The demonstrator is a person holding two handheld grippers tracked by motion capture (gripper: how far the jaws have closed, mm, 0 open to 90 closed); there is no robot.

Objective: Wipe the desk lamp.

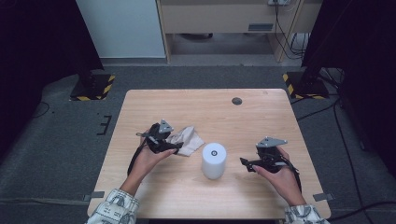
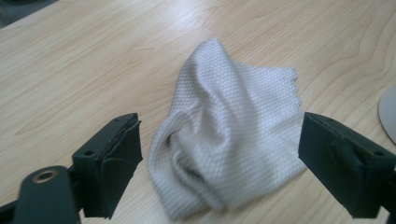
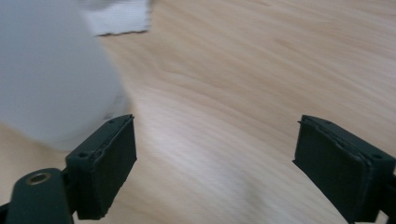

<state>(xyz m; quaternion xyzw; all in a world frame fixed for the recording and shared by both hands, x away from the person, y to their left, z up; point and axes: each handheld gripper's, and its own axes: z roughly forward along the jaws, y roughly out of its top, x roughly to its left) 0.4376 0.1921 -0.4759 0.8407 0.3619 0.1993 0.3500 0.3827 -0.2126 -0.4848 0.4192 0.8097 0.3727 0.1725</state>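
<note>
My left gripper (image 2: 219,154) has its jaws spread wide with the crumpled pale grey woven cloth (image 2: 229,135) lying between them on the light wooden table (image 2: 70,60); neither pad touches the fabric yet. I judge I hold it this way, low and straddling the heap, so that closing will pinch the bunched middle fold rather than a loose corner. From the high view the cloth (image 1: 187,140) sits near the middle of the table, a little toward its left edge, with my left gripper (image 1: 173,148) at its near-left side.

My right gripper (image 3: 215,158) is also wide open and holds nothing. It hangs over bare wood toward the right edge of the table, and the white upright cylinder with a dark round mark on its top (image 1: 214,160) stands between my two grippers, just beside the cloth but, as far as I can tell, not touching it. My right gripper (image 1: 245,162) points at the cylinder from its right side, probably ready to steady or take it.

I can read no brand, label or writing; the dark mark on the cylinder's top is too small to make out
</note>
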